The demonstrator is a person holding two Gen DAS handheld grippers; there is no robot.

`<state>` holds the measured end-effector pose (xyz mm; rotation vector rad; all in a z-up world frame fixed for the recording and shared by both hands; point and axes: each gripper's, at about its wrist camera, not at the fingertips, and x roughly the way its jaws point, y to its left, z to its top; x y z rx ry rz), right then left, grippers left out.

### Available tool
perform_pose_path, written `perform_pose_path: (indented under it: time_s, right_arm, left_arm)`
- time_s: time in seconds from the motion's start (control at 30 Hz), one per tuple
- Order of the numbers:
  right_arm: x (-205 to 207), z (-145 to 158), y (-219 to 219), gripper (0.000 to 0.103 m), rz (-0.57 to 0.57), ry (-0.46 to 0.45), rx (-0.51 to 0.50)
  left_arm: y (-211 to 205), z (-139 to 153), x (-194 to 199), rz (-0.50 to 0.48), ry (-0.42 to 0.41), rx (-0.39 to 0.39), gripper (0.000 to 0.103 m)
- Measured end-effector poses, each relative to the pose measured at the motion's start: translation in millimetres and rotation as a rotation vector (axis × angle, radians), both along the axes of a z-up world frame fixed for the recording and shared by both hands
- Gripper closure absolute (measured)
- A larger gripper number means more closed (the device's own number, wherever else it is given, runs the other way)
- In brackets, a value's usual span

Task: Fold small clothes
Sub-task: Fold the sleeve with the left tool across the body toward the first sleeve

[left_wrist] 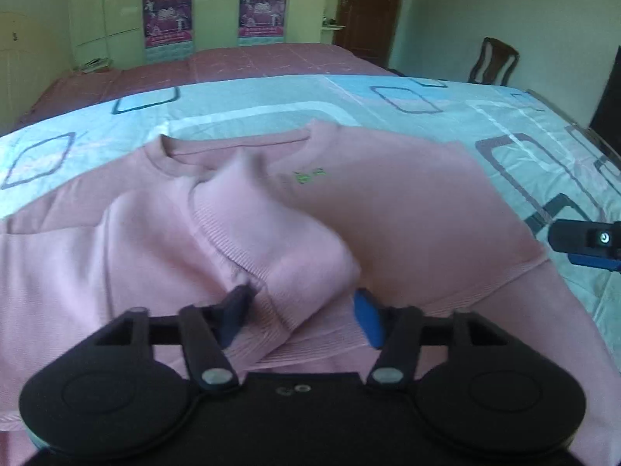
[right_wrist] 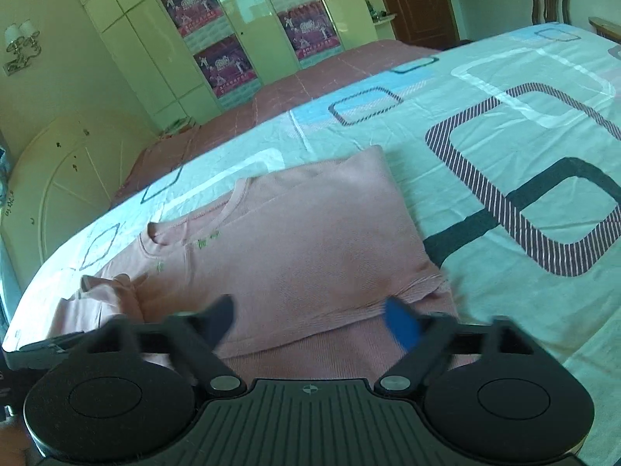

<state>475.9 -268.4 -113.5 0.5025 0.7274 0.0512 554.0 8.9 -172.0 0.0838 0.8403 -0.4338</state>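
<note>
A pink sweatshirt (left_wrist: 388,209) lies face up on the bed, collar toward the far side, with a small green logo on its chest. One sleeve with its ribbed cuff (left_wrist: 271,240) is folded across the body. My left gripper (left_wrist: 300,310) is open, its fingers either side of that sleeve's lower end. My right gripper (right_wrist: 310,318) is open and empty, just above the sweatshirt's (right_wrist: 310,240) lower right part near the hem. The right gripper also shows at the right edge of the left wrist view (left_wrist: 586,244).
The bed has a light blue sheet (right_wrist: 504,116) with rectangle patterns and a pink blanket (left_wrist: 252,62) beyond. Green wardrobes (right_wrist: 155,39) stand along the far wall. A wooden chair (left_wrist: 493,62) and a brown door (left_wrist: 368,4) are at the right.
</note>
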Motion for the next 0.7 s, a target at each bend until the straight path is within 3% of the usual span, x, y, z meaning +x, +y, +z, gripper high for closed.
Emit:
perform_pose_path:
  time_s: [0.07, 0.13, 0.23, 0.37, 0.47, 0.57, 0.7]
  right_arm:
    - [0.3, 1.0, 0.0, 0.013, 0.03, -0.01, 0.013]
    - [4.3, 1.8, 3.8, 0.029, 0.061, -0.021, 0.028]
    - [14.4, -0.1, 17.3, 0.044, 0.121, -0.023, 0.081]
    - [32.6, -7.0, 51.9, 0.047, 0.23, -0.017, 0.163]
    - [46.8, -18.8, 78.5, 0.048, 0.287, 0.022, 0.245]
    - [60.0, -32.6, 97.6, 0.048, 0.301, 0.072, 0.297]
    - [74.2, -45.0, 109.8, 0.048, 0.279, 0.122, 0.368]
  left_arm:
    - [-2.2, 2.9, -10.2, -0.008, -0.05, -0.01, 0.035]
    - [3.7, 9.8, -19.5, 0.02, -0.073, -0.006, 0.039]
    - [38.8, 25.9, -38.8, 0.111, -0.116, -0.015, 0.039]
    - [107.6, 40.4, -76.6, 0.229, -0.14, 0.006, 0.042]
    - [155.0, 35.2, -97.1, 0.312, -0.102, 0.071, 0.048]
    - [188.5, 25.5, -99.6, 0.39, -0.048, 0.076, 0.049]
    - [203.0, 17.9, -81.2, 0.407, -0.035, 0.073, 0.049]
